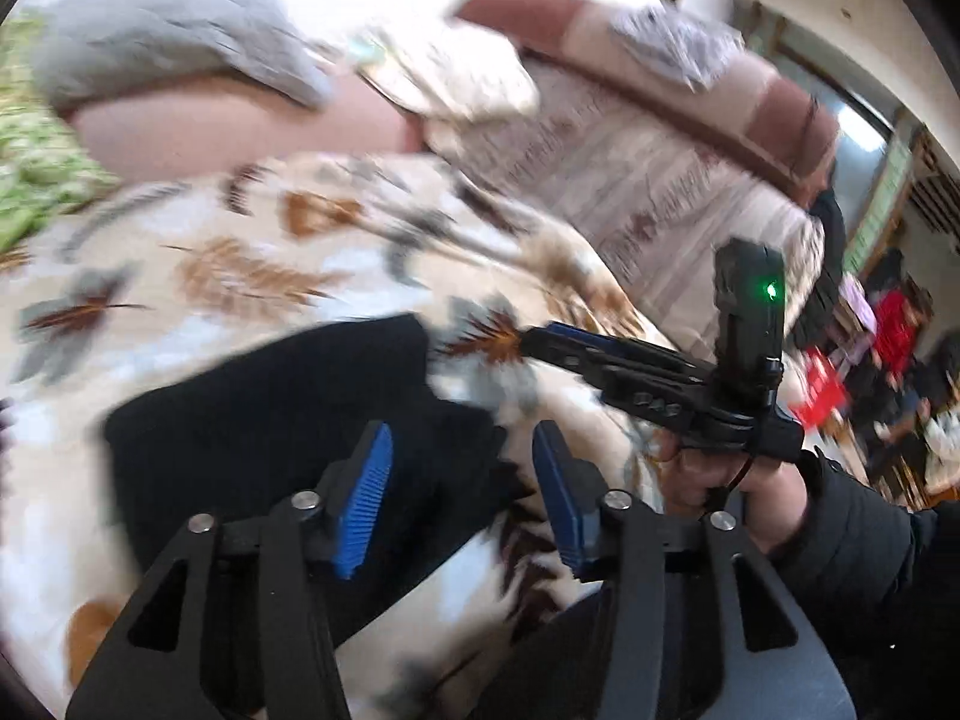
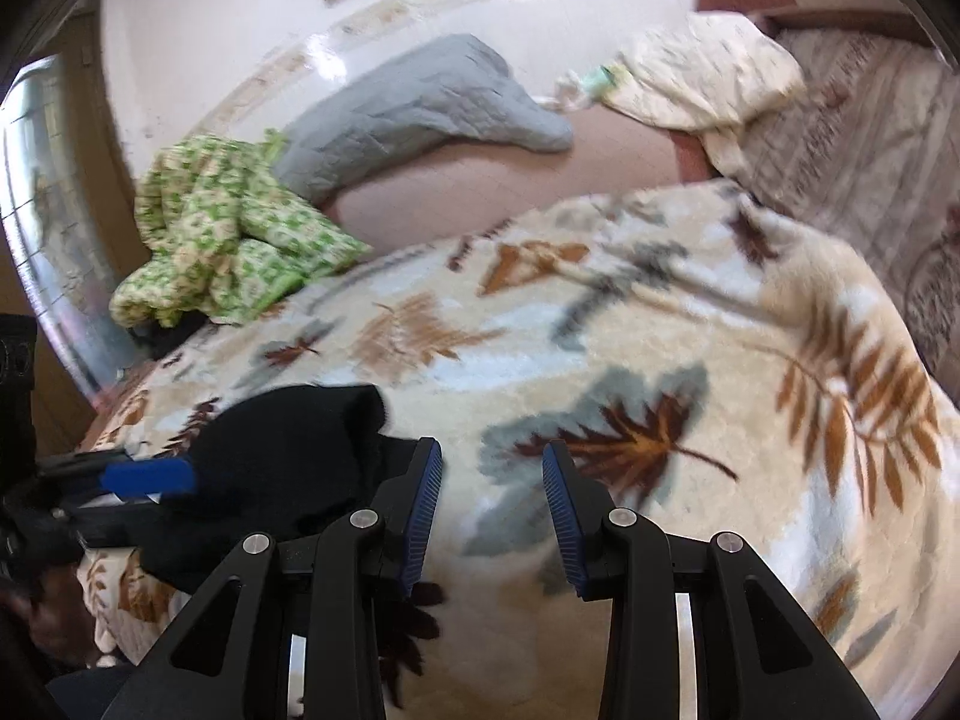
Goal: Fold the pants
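Note:
The black pants [image 1: 288, 426] lie folded into a compact dark bundle on a cream blanket with leaf prints [image 1: 210, 276]. My left gripper [image 1: 462, 498] is open and empty, hovering just above the bundle's right edge. In the right wrist view the pants [image 2: 282, 468] lie at the lower left and my right gripper [image 2: 492, 516] is open and empty over the blanket [image 2: 660, 360], just right of the bundle. The right gripper also shows in the left wrist view [image 1: 600, 360], held in a hand. The left gripper shows in the right wrist view [image 2: 144, 477] beside the pants.
A green patterned cloth [image 2: 228, 240], a grey quilted cloth [image 2: 420, 114] and a cream floral cloth [image 2: 708, 72] lie on the far side of the bed. A brown headboard [image 1: 690, 114] stands at the right. Clutter fills the room at the far right [image 1: 888, 348].

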Tool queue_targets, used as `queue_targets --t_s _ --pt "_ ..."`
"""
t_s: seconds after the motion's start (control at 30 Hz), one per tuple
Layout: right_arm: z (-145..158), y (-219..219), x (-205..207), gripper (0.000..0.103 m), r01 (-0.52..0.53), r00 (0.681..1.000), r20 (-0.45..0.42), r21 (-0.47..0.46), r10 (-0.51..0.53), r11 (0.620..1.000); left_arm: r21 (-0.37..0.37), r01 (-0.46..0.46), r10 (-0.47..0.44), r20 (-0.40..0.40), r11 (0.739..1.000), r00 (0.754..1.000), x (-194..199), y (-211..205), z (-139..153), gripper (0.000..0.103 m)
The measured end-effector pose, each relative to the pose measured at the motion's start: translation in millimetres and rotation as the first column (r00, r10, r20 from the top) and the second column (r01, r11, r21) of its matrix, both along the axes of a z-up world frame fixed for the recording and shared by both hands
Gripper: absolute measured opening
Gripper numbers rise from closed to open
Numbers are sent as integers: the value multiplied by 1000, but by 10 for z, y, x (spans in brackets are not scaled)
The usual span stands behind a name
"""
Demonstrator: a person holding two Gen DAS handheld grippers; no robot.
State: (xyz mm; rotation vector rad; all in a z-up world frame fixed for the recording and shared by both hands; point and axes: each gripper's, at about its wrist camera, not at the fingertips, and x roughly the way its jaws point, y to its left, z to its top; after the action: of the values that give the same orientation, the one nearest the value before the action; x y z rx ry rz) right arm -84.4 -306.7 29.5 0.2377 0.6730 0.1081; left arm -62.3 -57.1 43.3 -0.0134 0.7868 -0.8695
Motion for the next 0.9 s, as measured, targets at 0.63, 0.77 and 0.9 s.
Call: queue_targets --t_s 0.63,0.77,0.9 --pt "-108 629 259 14 -406 911 -67 34 408 913 -64 -228 225 -55 971 973 310 577 -148 0" --pt "88 730 514 15 -334 940 47 -73 338 940 -51 -358 354 -82 932 932 727 627 -125 1" --pt "-513 793 823 13 -315 936 -193 -84 295 945 150 -369 392 -182 917 902 963 394 -680 1"
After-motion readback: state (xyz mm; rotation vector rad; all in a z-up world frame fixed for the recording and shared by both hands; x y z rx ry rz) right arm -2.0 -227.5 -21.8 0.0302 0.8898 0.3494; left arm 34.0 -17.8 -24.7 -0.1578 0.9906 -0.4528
